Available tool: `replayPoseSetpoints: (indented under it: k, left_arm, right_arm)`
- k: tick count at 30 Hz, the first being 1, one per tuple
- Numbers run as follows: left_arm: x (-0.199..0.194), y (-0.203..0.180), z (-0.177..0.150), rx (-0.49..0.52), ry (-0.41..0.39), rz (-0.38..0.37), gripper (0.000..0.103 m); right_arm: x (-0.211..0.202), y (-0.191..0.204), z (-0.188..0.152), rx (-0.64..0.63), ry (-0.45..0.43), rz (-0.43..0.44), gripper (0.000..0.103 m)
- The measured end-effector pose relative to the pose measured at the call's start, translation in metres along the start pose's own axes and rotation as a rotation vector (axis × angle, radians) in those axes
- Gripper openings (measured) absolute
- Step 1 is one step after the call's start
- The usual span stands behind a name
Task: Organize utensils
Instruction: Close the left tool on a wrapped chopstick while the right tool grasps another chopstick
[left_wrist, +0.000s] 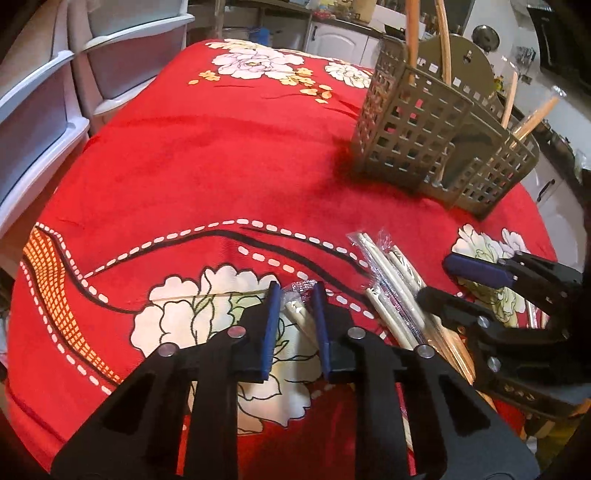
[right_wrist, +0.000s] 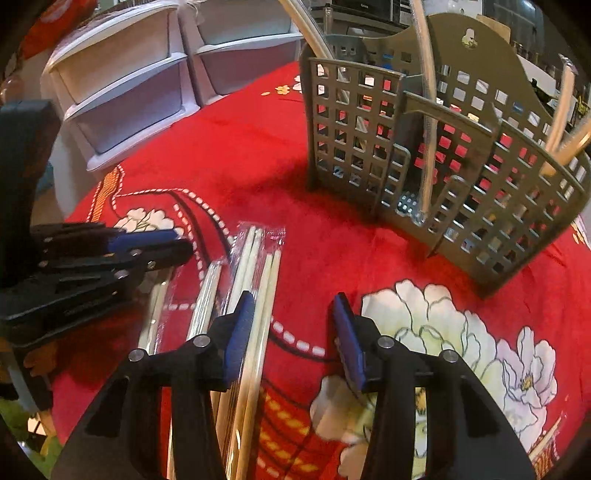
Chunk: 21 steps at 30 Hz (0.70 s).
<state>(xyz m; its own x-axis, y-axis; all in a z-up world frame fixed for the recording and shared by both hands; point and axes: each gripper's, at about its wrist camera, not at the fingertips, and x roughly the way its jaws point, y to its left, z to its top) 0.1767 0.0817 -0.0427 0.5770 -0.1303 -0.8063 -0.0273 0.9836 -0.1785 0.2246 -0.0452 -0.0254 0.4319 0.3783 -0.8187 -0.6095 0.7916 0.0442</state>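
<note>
My left gripper (left_wrist: 296, 288) is low over the red cloth, shut on a clear-wrapped pair of pale chopsticks (left_wrist: 295, 309) that fills the gap between its blue pads. Several more wrapped chopstick packets (left_wrist: 388, 277) (right_wrist: 251, 266) lie side by side just right of it. My right gripper (right_wrist: 293, 297) hangs open over those packets, its left pad (right_wrist: 240, 325) above one pair and bare cloth under the rest of the gap. The right gripper (left_wrist: 436, 278) shows in the left wrist view, the left gripper (right_wrist: 181, 243) in the right wrist view. A grey lattice utensil caddy (left_wrist: 424, 140) (right_wrist: 443, 166) stands beyond, holding upright chopsticks.
The table wears a red flowered cloth (left_wrist: 203, 166) (right_wrist: 258, 147). White plastic drawer units (left_wrist: 37, 110) (right_wrist: 122, 92) stand against its far left edge. Kitchen counters and cabinets (left_wrist: 332, 37) sit behind the caddy.
</note>
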Motion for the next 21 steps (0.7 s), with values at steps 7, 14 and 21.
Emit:
replayPoseSetpoints:
  k: [7, 14, 21]
  left_arm:
    - [-0.001, 0.007, -0.002, -0.019, -0.008, -0.034, 0.009]
    - [-0.001, 0.013, 0.000, -0.057, -0.018, -0.086, 0.006]
    - [-0.013, 0.009, 0.001, -0.072, -0.056, -0.149, 0.003]
  right_arm:
    - [0.017, 0.006, 0.014, -0.016, 0.004, -0.036, 0.034]
    - [0.027, -0.006, 0.032, 0.037, 0.028, -0.004, 0.015]
    - [0.015, -0.016, 0.040, 0.111, -0.016, 0.103, 0.009]
